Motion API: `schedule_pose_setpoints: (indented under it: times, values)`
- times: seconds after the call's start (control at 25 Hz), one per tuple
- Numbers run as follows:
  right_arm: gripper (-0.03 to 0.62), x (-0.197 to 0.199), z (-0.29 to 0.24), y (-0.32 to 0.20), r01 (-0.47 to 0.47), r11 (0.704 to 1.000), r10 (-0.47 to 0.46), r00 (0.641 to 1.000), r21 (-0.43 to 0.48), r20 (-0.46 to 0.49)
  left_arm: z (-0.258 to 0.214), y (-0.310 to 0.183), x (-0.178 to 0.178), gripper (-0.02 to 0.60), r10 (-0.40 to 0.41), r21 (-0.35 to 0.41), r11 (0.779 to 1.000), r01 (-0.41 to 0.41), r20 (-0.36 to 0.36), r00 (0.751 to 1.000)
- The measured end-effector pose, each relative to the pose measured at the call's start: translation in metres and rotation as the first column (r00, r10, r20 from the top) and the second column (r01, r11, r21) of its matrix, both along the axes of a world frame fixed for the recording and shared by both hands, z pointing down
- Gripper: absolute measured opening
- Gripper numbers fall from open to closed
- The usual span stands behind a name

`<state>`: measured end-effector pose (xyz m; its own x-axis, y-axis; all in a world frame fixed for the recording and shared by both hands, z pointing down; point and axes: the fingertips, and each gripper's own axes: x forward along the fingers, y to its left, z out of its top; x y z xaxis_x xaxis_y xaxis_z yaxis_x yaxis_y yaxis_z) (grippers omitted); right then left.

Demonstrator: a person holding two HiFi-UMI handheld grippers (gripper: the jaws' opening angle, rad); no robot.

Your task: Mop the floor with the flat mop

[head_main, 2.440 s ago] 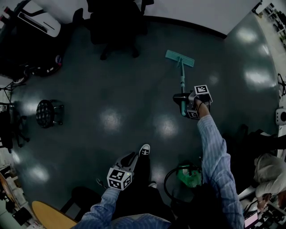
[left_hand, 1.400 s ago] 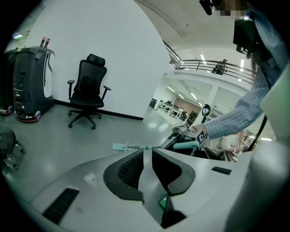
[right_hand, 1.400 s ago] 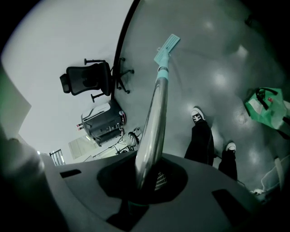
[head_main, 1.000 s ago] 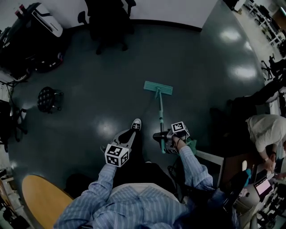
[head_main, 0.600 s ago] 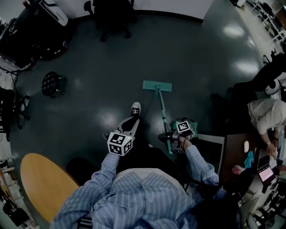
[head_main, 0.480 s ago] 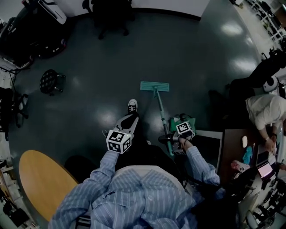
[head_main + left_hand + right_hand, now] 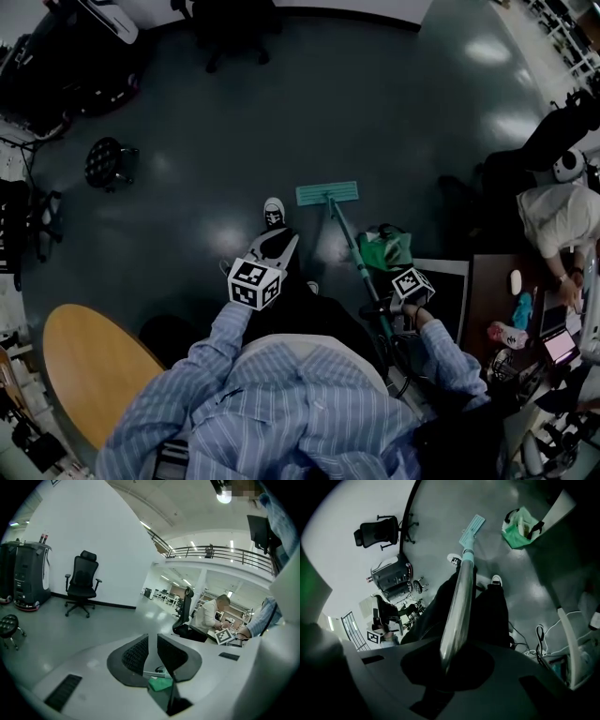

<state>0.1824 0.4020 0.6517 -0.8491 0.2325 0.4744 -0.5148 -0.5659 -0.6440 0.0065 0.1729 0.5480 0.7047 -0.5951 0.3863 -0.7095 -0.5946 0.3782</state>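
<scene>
Your right gripper (image 7: 386, 309) is clamped on the pole (image 7: 352, 246), which runs forward-left down to the mop head (image 7: 327, 193) flat on the floor (image 7: 394, 112); your left gripper (image 7: 278, 247), jaws slightly apart, holds nothing

The flat mop (image 7: 458, 602) rests with its teal rectangular head (image 7: 327, 193) flat on the dark, glossy floor (image 7: 187, 187), long side running left to right. Its handle (image 7: 350, 242), teal near the head and bare metal higher up, slants back toward the right, clamped in the right claw (image 7: 449, 663)
</scene>
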Motion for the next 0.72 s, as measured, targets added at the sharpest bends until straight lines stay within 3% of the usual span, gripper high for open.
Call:
schedule_pose_setpoints:
  times: [0.32, 0.72]
  values:
    - [0.052, -0.002, -0.002, 0.005, 0.072, 0.997, -0.072, 0.997, 0.003, -0.009, 0.006, -0.014, 0.009, 0.061, 0.022, -0.007, 1.000, -0.021, 0.017, 1.000]
    - [0.054, -0.017, -0.004, -0.061, 0.057, 0.998, -0.057, 0.998, 0.011, 0.010, 0.004, -0.061, -0.005, 0.061, -0.006, -0.010, 1.000, 0.006, 0.035, 0.999]
